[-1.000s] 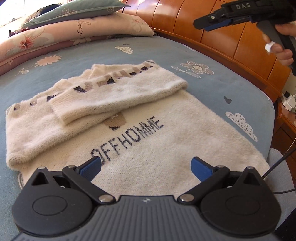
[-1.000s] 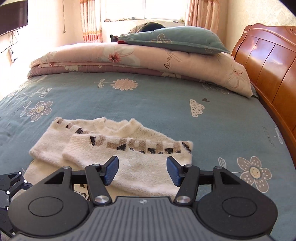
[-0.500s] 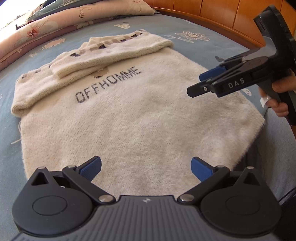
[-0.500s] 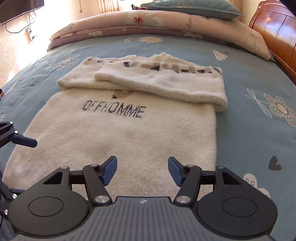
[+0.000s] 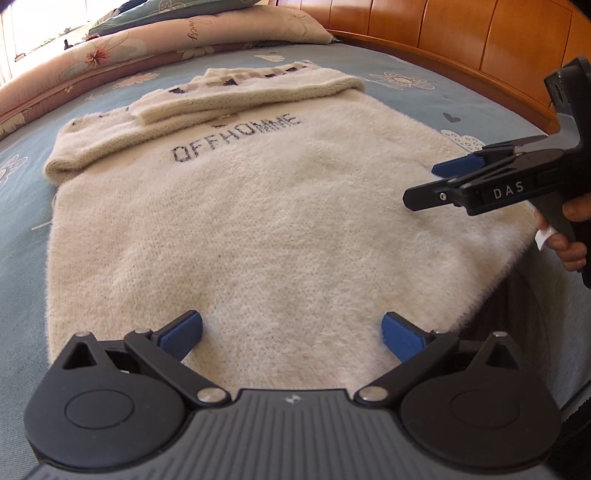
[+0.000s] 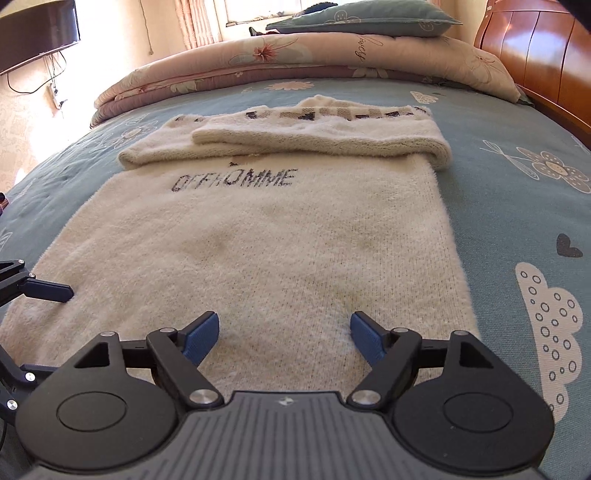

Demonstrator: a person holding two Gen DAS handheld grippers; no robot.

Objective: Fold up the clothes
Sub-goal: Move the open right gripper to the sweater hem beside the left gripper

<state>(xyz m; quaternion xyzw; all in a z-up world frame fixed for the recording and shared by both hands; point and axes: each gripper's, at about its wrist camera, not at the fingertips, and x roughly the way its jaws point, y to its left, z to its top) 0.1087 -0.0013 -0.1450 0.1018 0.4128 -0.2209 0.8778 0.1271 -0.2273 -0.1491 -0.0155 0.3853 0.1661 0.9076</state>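
Note:
A cream fuzzy sweater [image 5: 236, 221] [image 6: 258, 240] with "OFFHOMME" lettering lies flat on the blue bed, its sleeves folded across the far end. My left gripper [image 5: 291, 334] hovers open just above the sweater's near hem, nothing between its blue pads. My right gripper [image 6: 284, 336] is also open, low over the hem's right part, and empty. In the left wrist view the right gripper [image 5: 447, 173] shows from the side at the right, held by a hand [image 5: 569, 240]. One left fingertip [image 6: 50, 290] shows at the right wrist view's left edge.
Blue flower-print bedsheet [image 6: 517, 206] surrounds the sweater. A folded pink quilt [image 6: 295, 55] and a grey-blue pillow [image 6: 365, 18] lie at the far end. A wooden headboard [image 5: 461, 40] runs along the right. A wall TV [image 6: 37, 33] hangs at left.
Both grippers have drawn back from the folded sleeves to the near hem and dropped lower over the sweater. Both stay open.

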